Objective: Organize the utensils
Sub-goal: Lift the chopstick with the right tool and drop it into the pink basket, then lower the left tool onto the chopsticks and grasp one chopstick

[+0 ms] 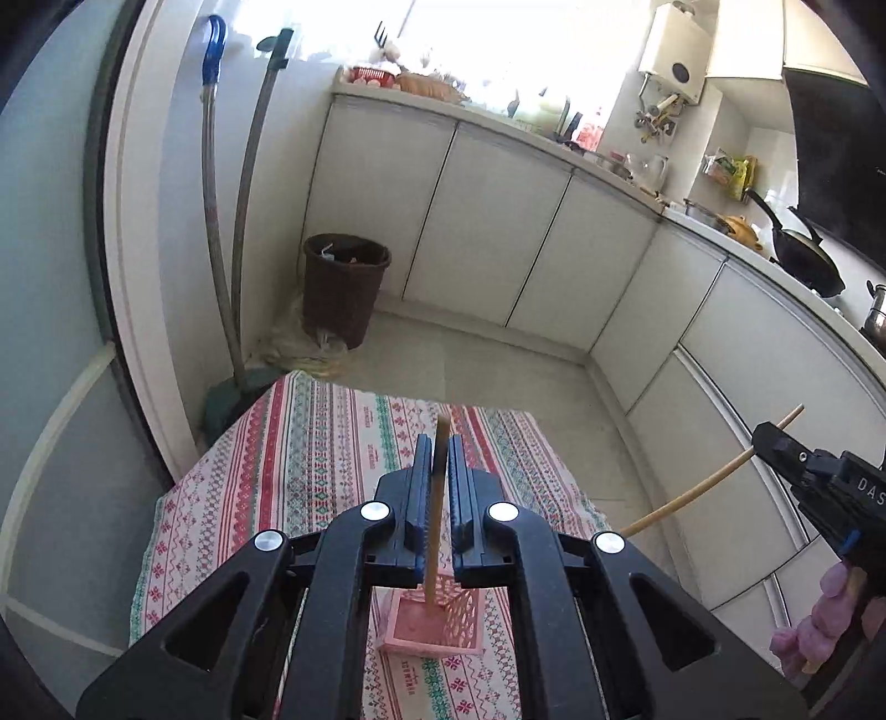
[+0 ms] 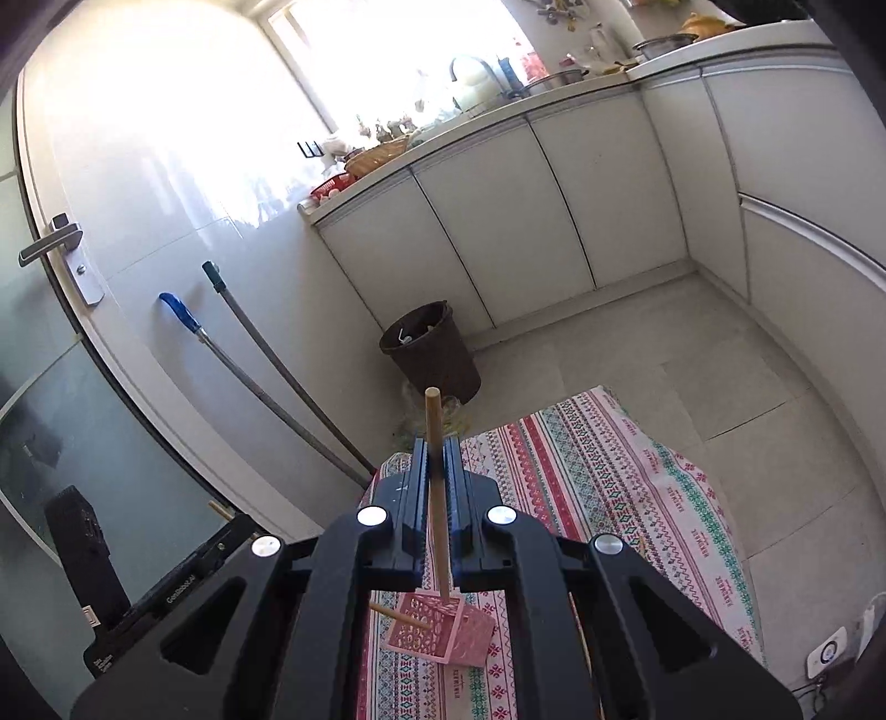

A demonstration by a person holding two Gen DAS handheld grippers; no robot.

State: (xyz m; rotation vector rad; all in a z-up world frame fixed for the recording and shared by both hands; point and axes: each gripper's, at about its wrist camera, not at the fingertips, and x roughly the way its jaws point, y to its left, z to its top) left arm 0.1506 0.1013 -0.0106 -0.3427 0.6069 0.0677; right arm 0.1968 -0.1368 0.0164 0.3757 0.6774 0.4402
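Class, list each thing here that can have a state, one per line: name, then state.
Left gripper: shut on a chopstick.
Right gripper: shut on a second chopstick.
Pink holder: upright on the patterned cloth, a chopstick tip inside.
Bin: open, holding rubbish.

Left tongs [image 1: 437, 451] pinching an upright chopstick [image 1: 434, 531] over a pink basket [image 1: 432, 620], patterned tablecloth [image 1: 310, 454] beneath

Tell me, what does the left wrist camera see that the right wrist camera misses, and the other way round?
Only the left view shows the black wok and white wall-mounted water heater. Only the right view shows the silver door handle. Both show the pink perforated plastic holder, the patterned striped tablecloth, the dark woven wastebasket, and a wooden chopstick in each shut gripper.
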